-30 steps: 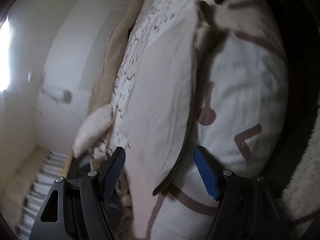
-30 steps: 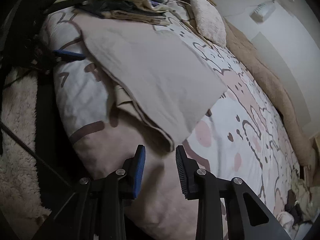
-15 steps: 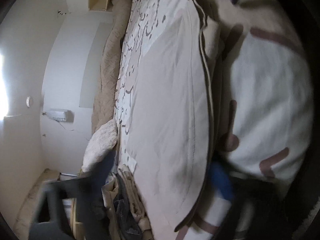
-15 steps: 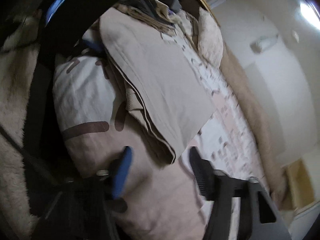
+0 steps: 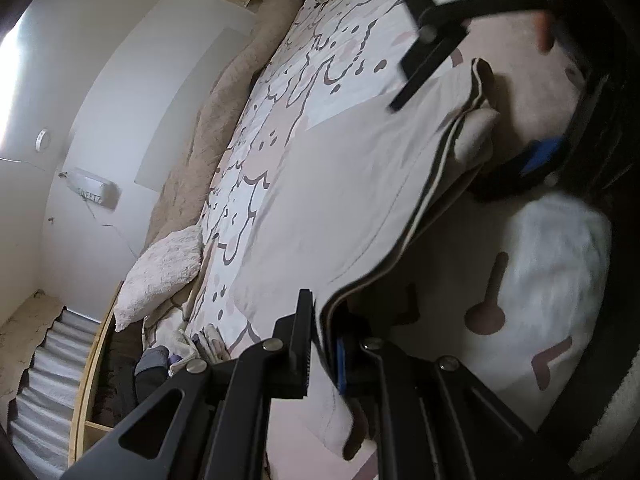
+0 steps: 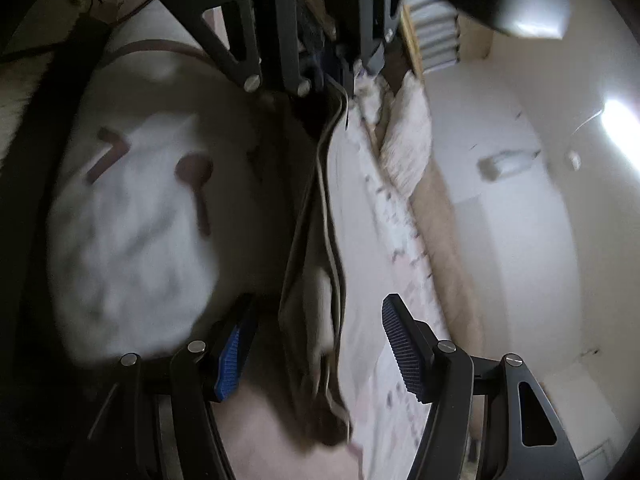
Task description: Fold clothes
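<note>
The left wrist view looks down the length of the bed [image 5: 332, 52], showing the patterned cover [image 5: 280, 128], a fluffy cushion [image 5: 164, 276] by the wall and a heap of clothes [image 5: 180, 348] at the far end; the right wrist view is darker and blurred, showing mostly the near edge. The folded beige garment [image 5: 340, 200] lies flat on the cover at the bed's near side, its long axis running along the bed, its stacked folded edge facing the white patterned pillow [image 5: 552, 272]. The left gripper [image 5: 322, 344] is closing on that edge's corner, cloth pinched between the pads. The right gripper [image 6: 316, 348] stands open astride the other end of the edge, not pressing it
</note>
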A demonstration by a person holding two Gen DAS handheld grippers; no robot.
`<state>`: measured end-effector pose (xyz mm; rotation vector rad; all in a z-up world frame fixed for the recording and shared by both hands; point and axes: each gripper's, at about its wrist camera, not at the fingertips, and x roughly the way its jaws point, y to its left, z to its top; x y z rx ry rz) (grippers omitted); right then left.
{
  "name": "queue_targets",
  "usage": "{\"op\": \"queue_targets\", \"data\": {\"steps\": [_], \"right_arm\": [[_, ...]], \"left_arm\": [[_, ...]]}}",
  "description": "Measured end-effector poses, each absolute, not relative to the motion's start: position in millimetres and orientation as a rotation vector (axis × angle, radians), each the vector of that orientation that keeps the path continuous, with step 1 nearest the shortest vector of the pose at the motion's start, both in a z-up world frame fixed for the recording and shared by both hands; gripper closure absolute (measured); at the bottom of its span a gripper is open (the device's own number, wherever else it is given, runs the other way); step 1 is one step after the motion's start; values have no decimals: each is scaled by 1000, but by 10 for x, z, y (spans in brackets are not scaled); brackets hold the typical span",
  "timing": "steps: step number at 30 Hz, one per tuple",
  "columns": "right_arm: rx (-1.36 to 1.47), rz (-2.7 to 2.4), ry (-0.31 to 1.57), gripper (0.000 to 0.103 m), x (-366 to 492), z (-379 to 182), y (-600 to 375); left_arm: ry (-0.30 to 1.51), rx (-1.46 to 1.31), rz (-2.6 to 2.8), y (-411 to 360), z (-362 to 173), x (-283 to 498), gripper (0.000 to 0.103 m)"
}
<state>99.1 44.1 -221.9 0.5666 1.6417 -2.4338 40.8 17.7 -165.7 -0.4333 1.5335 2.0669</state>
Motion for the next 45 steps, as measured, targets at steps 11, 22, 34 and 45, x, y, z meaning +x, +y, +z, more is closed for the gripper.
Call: {"op": "queue_targets", "data": {"steps": [11, 22, 34, 45], "right_arm": [[425, -2534, 1736, 39, 941, -2266, 692], [553, -2354, 1736, 92, 809, -2234, 787], [734, -2425, 1375, 96, 517, -1632, 897], [402, -2537, 1496, 96, -362, 96, 784]], "left_arm": [[1622, -317, 2091, 29, -1864, 592, 92], [1855, -152, 2080, -23, -2153, 726, 49], [1706, -446, 2225, 12, -1928, 198, 95], [1199, -494, 2683, -323, 334, -1041, 96]]}}
